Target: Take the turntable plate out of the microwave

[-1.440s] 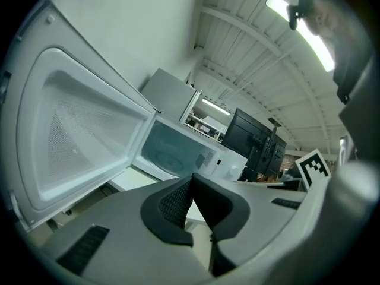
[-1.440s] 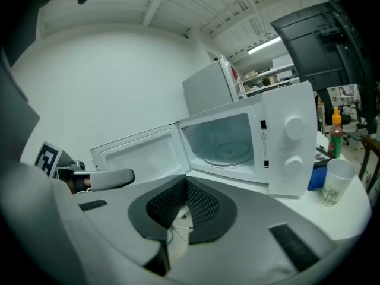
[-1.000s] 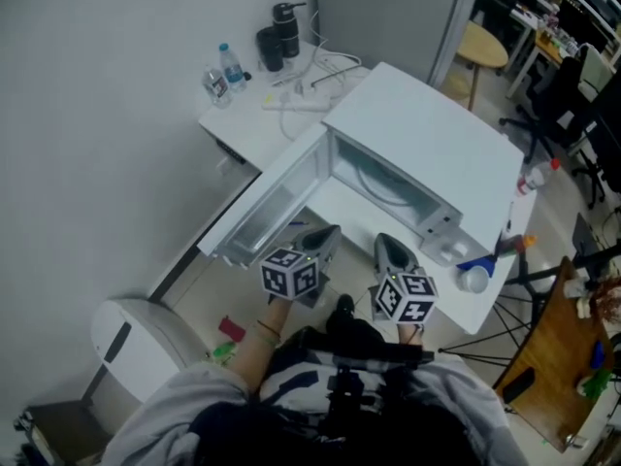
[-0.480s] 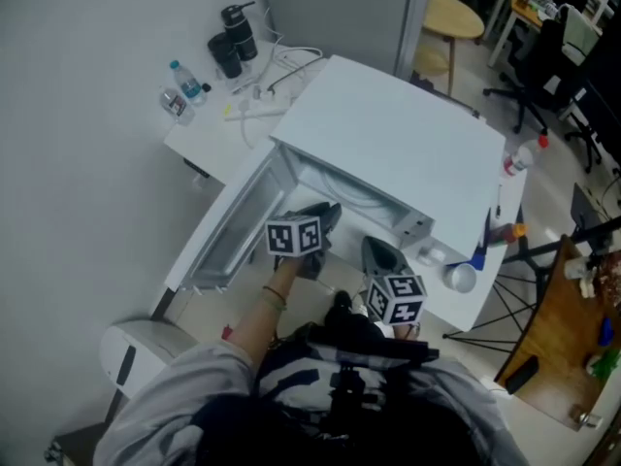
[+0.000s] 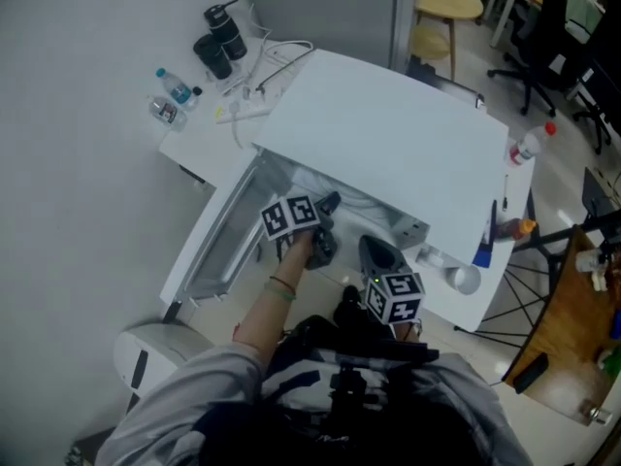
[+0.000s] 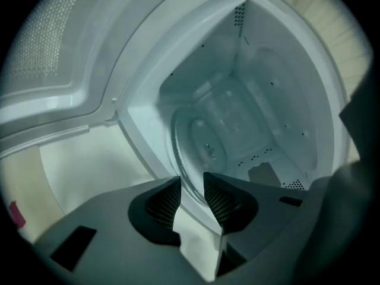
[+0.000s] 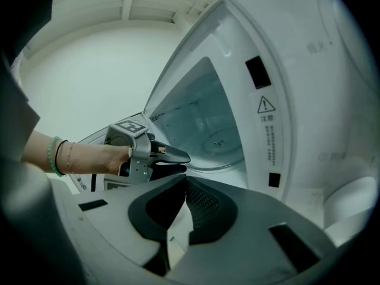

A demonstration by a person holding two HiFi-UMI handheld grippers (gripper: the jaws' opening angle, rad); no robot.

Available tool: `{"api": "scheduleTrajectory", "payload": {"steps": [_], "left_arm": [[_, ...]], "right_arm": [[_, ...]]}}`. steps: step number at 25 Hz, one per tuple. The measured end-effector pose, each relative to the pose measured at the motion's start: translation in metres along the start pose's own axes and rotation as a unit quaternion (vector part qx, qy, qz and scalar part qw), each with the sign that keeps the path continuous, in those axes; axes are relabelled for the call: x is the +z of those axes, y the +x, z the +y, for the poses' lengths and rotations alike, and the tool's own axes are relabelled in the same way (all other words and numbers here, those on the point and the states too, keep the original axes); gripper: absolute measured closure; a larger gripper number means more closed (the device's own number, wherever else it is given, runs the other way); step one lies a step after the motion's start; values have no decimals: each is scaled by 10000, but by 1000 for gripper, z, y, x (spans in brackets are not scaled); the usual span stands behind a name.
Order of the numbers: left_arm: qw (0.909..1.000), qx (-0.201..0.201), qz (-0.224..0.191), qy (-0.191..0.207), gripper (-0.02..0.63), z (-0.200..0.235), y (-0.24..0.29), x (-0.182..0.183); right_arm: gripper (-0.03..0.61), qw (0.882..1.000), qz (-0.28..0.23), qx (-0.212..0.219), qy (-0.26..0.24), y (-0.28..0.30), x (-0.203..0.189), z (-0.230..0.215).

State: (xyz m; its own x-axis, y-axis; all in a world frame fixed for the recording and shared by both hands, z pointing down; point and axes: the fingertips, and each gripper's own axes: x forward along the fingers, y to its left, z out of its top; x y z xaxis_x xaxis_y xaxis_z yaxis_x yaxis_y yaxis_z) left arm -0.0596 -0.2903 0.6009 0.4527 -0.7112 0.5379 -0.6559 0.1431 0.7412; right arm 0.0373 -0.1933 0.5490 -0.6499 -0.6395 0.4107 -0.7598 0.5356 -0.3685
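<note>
The white microwave (image 5: 388, 134) stands on a white table (image 5: 194, 142), and its door (image 5: 215, 252) is swung fully open to the left side. The turntable plate (image 6: 221, 140), a round plate of clear glass, lies flat on the floor of the microwave cavity, in its normal place.

The left gripper (image 6: 191, 186) is at the mouth of the cavity and points inside and a little downward. Its jaws have just been opening and now they stand wide apart. In the left gripper view the near rim of the plate runs down into the gap between the two fingertips, but the pads do not press on it, so this gripper holds nothing. In the right gripper view the same fingertips reach to the front edge of the plate, one tip above the other.

The right gripper (image 7: 185, 186) is outside the microwave, just in front of its front panel and to the right of the opening. Its jaws are closed together and there is nothing between them.

On the table behind the door stand two dark flasks (image 5: 221, 35) and a small water bottle (image 5: 176, 86), and beside them lies a white power strip with cables (image 5: 254, 103). To the right of the microwave there is a pale cup (image 5: 466, 280).
</note>
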Motion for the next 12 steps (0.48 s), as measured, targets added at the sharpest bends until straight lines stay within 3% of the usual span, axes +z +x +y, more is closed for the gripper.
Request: {"api": "scheduleTrajectory", "payload": {"steps": [7, 9, 12], "left_arm": [[9986, 511, 54, 95, 549, 10, 0, 0], [9997, 224, -46, -23, 556, 5, -1, 0], [9965, -331, -216, -736, 597, 1, -8, -3]], "right_arm": [[571, 9998, -68, -14, 160, -1, -2, 3], [571, 9997, -137, -132, 138, -4, 1, 2], [571, 9989, -229, -358, 189, -10, 4, 2]]}}
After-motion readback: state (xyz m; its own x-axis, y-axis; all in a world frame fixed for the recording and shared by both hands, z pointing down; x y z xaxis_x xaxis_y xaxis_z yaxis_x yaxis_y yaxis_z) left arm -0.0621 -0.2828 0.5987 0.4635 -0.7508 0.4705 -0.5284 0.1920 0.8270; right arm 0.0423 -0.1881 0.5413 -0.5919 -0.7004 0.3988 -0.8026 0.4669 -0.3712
